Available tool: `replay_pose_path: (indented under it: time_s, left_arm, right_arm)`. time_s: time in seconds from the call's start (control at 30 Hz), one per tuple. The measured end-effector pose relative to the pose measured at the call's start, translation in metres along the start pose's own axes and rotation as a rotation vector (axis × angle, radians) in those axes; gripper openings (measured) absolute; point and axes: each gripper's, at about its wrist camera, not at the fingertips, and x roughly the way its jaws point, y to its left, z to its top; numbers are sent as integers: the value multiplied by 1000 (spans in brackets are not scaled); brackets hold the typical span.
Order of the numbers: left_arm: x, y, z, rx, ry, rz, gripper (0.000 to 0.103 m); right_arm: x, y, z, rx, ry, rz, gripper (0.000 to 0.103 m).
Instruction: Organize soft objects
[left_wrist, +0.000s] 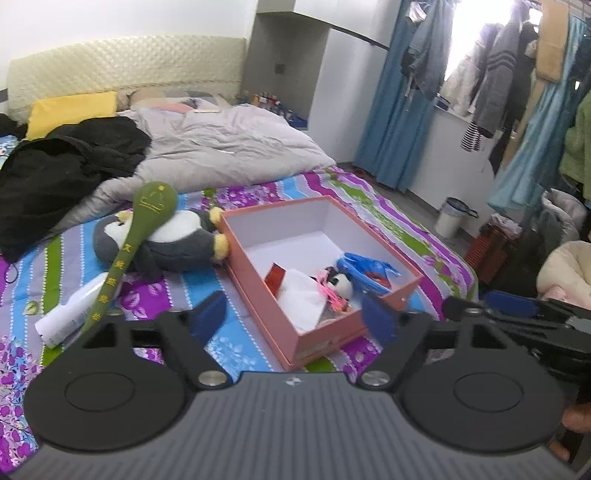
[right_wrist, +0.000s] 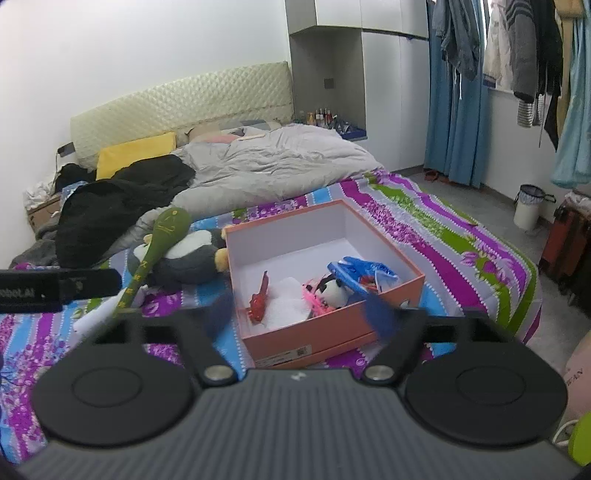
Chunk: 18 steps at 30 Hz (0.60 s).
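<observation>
Both the left tool (left_wrist: 293, 314) and right tool (right_wrist: 303, 314) hang released and empty, so the floppy green mallet (left_wrist: 147, 218) lying across the penguin plush (left_wrist: 177, 240) may slide off if the plush is lifted first.

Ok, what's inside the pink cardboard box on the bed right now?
Inside the pink cardboard box: a small panda plush, pink stringy item, blue plastic bag, red toy and white soft padding. Anything beneath the padding and bag is hidden.
</observation>
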Motion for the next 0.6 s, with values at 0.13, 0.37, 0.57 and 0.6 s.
replay_pose_path:
  time_s: [0.13,0.37,0.57,0.6]
  left_arm:
    - [4,4,2,-10,0,6,99]
    - [12,5,3,-1,22,33,102]
    - [15,3,5,0,33,31,102]
    - [15,2,5,6,35,36,102]
  right_arm:
    - [1,-3,0,5,-9,-20,103]
    - [2,-9,-1,26,-4,-21,103]
    - [2,-10,-1,29,-4,-21,103]
    - [3,-10,-1,31,-2,-20,103]
